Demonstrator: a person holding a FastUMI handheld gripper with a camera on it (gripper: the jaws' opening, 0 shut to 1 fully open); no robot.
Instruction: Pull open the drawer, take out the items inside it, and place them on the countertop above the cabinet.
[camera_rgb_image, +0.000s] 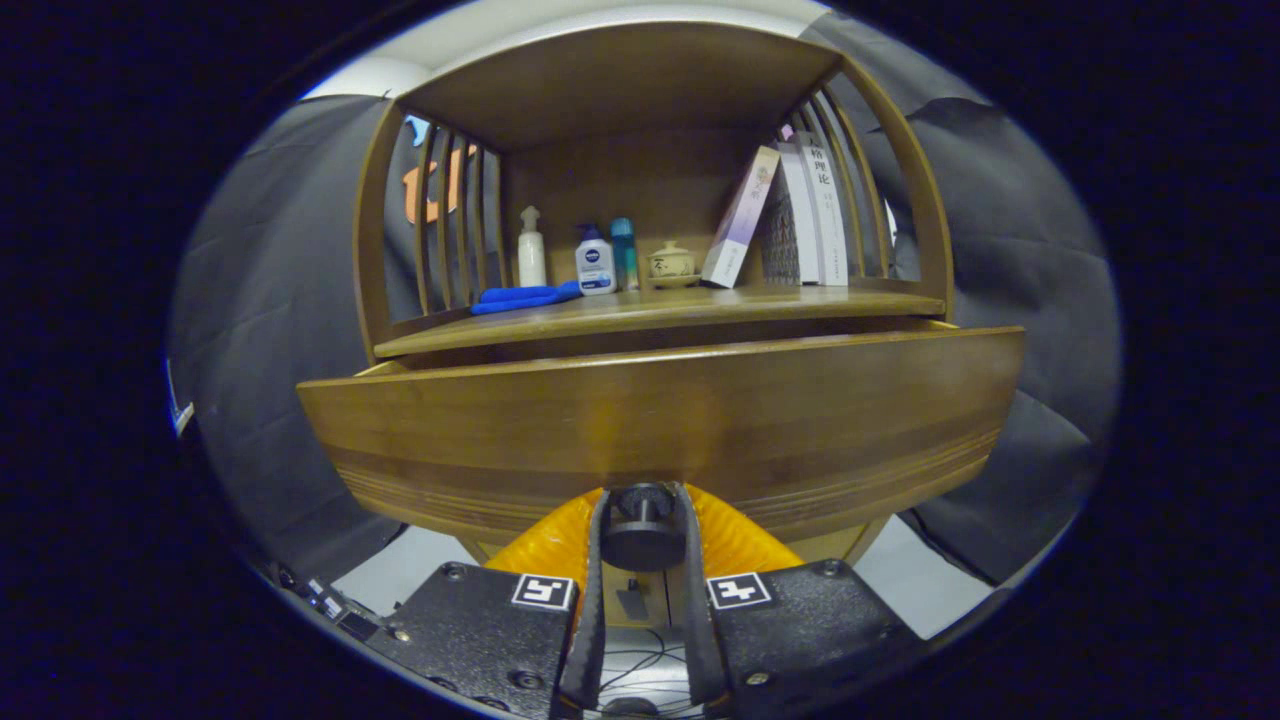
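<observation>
**Drawer pulled out by its knob**

Drawer (660, 420) sticks out from the wooden cabinet (900, 180), right in front of the gripper (642, 530). The jaws are closed on the round knob (642, 525). Above it, the surface (660, 308) holds a blue cloth (525, 296), bottles (595, 260), a little pot (670, 262) and leaning books (800, 210). Dark cloth walls hang around.

drawer (660, 420): 1, with 1 round knob (641, 532) | on the countertop (660, 310) above the drawer: 1 blue cloth (525, 296), 3 bottles — pump (531, 250), lotion (595, 262), teal (624, 254) | 1 lidded ceramic jar (671, 263) | books (800, 215): perhaps 4, spines overlap
</observation>
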